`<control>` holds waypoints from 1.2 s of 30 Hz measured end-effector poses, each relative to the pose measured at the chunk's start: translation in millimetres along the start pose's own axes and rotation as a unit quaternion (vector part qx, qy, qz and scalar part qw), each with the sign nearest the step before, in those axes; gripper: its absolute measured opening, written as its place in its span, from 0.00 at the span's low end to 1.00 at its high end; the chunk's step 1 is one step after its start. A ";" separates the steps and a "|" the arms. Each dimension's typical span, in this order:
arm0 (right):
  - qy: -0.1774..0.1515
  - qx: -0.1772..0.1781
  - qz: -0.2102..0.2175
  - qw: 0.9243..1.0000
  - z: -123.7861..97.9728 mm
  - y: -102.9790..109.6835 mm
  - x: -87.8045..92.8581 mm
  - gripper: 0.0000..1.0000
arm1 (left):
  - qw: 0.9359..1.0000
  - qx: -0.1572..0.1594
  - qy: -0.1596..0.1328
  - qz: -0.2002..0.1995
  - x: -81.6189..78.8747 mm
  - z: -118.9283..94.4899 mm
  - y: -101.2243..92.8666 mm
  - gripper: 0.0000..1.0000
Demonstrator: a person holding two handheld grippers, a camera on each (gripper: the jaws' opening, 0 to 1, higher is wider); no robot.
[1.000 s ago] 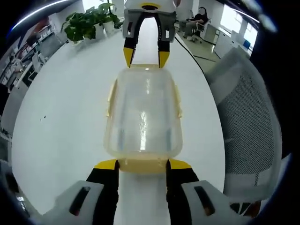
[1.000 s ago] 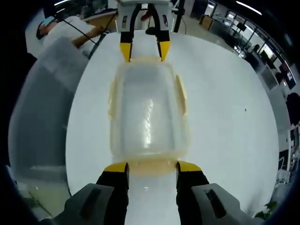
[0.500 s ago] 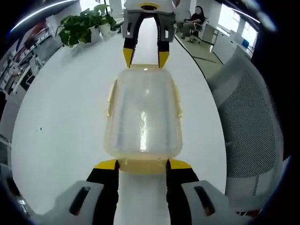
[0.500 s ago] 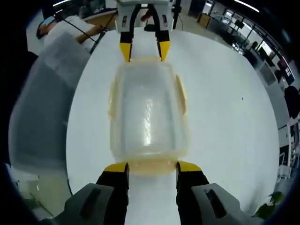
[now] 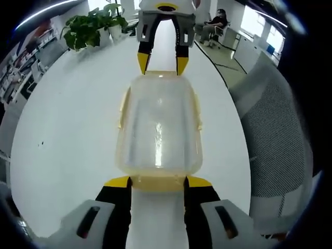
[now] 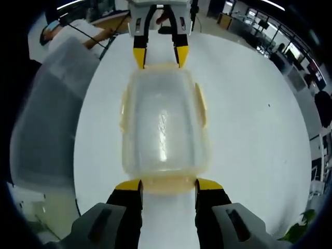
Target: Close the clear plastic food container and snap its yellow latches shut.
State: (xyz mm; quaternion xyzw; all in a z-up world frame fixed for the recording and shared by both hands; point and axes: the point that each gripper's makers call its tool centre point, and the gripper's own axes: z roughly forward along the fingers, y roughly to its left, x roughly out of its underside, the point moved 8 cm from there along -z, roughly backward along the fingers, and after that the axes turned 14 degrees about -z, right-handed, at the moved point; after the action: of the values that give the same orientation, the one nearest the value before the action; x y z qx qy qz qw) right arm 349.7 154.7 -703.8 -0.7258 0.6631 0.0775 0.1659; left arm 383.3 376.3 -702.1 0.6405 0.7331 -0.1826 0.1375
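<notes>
Container — clear rounded plastic, yellow latches | left gripper, right gripper — jaws spread

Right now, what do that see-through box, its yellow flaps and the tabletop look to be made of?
The box looks like clear, slightly cloudy plastic: the table shows through it and light glints off it. The yellow flaps seem opaque matte plastic. The table is smooth, white and faintly glossy, perhaps laminate; I cannot tell for sure.

Left gripper: black jaws tipped in yellow, grey housings being shown at 6 o'clock. Right gripper: identical; slotted holes visible in both housings.
</notes>
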 end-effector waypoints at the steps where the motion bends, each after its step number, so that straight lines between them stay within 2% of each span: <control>1: 0.000 -0.001 -0.003 1.000 -0.2 0.8 -0.1 0.38 | 1.000 0.001 0.001 0.001 -0.2 -0.3 -0.5 0.39; 16: 0.001 -0.004 -0.003 1.000 0.9 1.8 4.0 0.39 | 1.000 0.007 0.001 -0.001 -1.7 4.4 -0.8 0.39; 32: -0.014 -0.001 0.003 1.000 0.8 3.4 6.7 0.40 | 1.000 0.003 0.002 0.009 0.6 9.0 -1.8 0.39; 36: 0.013 -0.018 -0.017 1.000 6.2 12.4 11.1 0.42 | 1.000 0.014 0.013 -0.018 2.8 10.5 -3.7 0.39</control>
State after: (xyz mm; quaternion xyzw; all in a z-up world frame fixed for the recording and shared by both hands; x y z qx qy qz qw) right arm 339.3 145.6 -715.0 -0.7411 0.6509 0.0774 0.1453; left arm 378.9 373.8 -712.4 0.6318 0.7433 -0.1869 0.1156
